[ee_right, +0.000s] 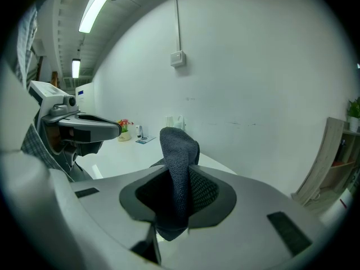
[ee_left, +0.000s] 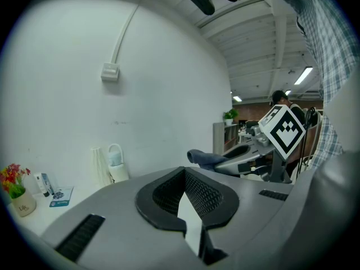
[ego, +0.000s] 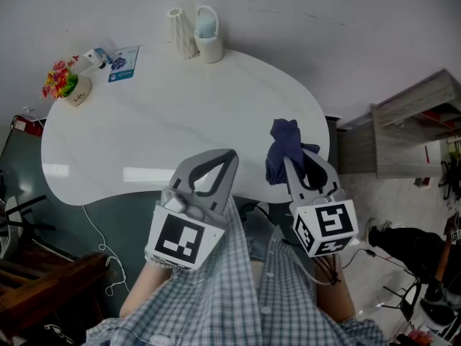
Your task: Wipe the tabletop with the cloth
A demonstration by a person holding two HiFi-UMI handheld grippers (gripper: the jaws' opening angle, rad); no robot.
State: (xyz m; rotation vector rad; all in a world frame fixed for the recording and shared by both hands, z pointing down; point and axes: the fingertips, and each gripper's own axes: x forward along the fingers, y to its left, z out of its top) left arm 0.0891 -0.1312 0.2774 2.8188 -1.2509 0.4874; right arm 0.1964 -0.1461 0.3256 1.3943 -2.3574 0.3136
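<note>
A dark blue cloth (ego: 282, 148) hangs bunched over the near right edge of the white curved tabletop (ego: 144, 135). My right gripper (ego: 288, 161) is shut on it. In the right gripper view the cloth (ee_right: 179, 151) stands up between the jaws and hides the fingertips. My left gripper (ego: 232, 154) hovers over the table's near edge, just left of the cloth. Its jaws are shut with nothing between them (ee_left: 184, 171). From the left gripper view the cloth (ee_left: 203, 158) and the right gripper's marker cube (ee_left: 283, 129) show to the right.
At the table's far left stand a flower pot (ego: 68, 83), a small bottle (ego: 96, 58) and a leaflet (ego: 124, 65). A ribbed white vase (ego: 181, 31) and a white handled holder (ego: 207, 38) stand at the back. A wooden shelf (ego: 414, 121) is at the right, dark furniture (ego: 43, 272) at the left.
</note>
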